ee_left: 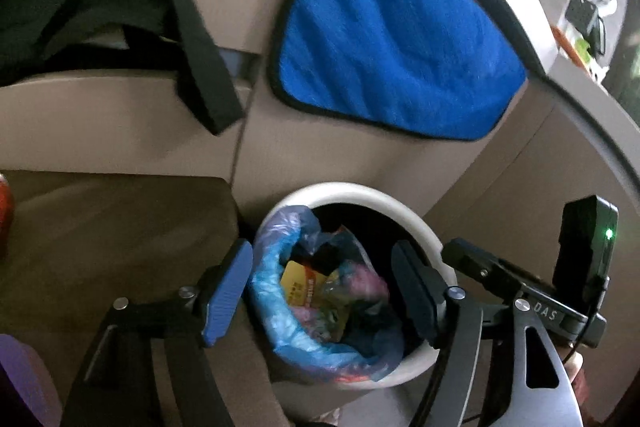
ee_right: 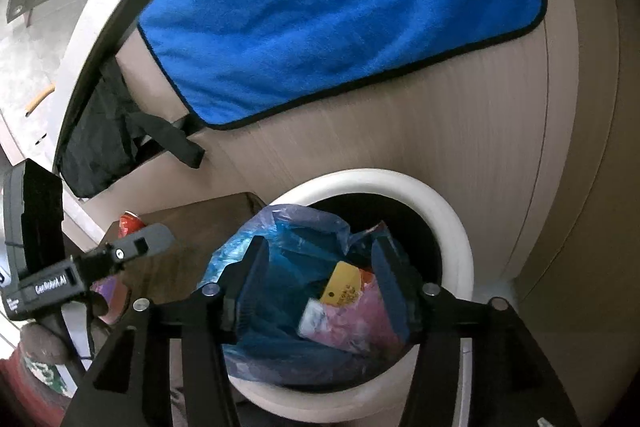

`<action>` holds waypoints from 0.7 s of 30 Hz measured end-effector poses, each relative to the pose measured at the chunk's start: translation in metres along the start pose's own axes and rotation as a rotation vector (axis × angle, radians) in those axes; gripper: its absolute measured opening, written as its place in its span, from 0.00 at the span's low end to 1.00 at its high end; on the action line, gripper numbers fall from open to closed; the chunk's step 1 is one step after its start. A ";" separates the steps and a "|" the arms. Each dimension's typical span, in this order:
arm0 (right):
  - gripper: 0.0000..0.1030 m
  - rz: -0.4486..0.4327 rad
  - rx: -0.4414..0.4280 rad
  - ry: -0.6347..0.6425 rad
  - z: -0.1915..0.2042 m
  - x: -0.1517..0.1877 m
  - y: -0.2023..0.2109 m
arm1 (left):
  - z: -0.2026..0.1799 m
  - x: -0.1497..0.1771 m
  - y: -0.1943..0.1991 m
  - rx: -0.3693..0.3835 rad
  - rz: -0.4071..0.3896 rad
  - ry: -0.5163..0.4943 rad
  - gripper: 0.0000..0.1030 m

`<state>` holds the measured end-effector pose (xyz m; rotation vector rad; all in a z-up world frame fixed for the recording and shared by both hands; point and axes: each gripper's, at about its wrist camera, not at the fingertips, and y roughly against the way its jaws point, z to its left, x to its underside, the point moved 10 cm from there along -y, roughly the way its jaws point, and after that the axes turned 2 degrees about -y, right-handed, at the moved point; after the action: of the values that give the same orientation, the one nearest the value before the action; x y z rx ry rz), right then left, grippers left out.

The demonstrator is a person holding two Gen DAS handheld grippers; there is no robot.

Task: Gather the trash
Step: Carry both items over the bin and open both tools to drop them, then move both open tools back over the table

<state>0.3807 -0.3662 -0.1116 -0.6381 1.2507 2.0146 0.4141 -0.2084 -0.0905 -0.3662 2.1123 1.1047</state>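
Bagging step: both grippers, left [ee_left: 322, 291] and right [ee_right: 320, 287], agape, empty, astride crumpled blue plastic liner bag [ee_right: 280, 267] in round white bin [ee_right: 452, 223]; next, pinch the bag's nine-o'clock rim.

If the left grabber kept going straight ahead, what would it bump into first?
Most likely the blue trash bag sitting in the white bin. The left gripper is open, its fingers either side of the bag's mouth. Depth is hard to judge.

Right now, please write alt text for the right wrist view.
A blue plastic bag stuffed with trash sits in a round white bin, between the open fingers of the right gripper. Behind, a blue towel hangs on a beige cabinet.
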 end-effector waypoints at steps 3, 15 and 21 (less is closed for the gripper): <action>0.54 -0.016 0.002 0.018 0.010 -0.004 0.010 | 0.007 0.000 0.021 -0.019 -0.018 0.004 0.72; 0.56 -0.044 -0.041 0.170 0.108 -0.007 0.039 | 0.104 0.011 0.171 -0.244 -0.178 -0.003 0.80; 0.56 0.006 -0.113 0.305 0.188 0.018 0.031 | 0.169 0.029 0.242 -0.342 -0.238 0.079 0.87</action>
<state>0.3353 -0.2002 -0.0270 -1.0286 1.3162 2.0586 0.3412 0.0728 -0.0298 -0.8129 1.8822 1.3240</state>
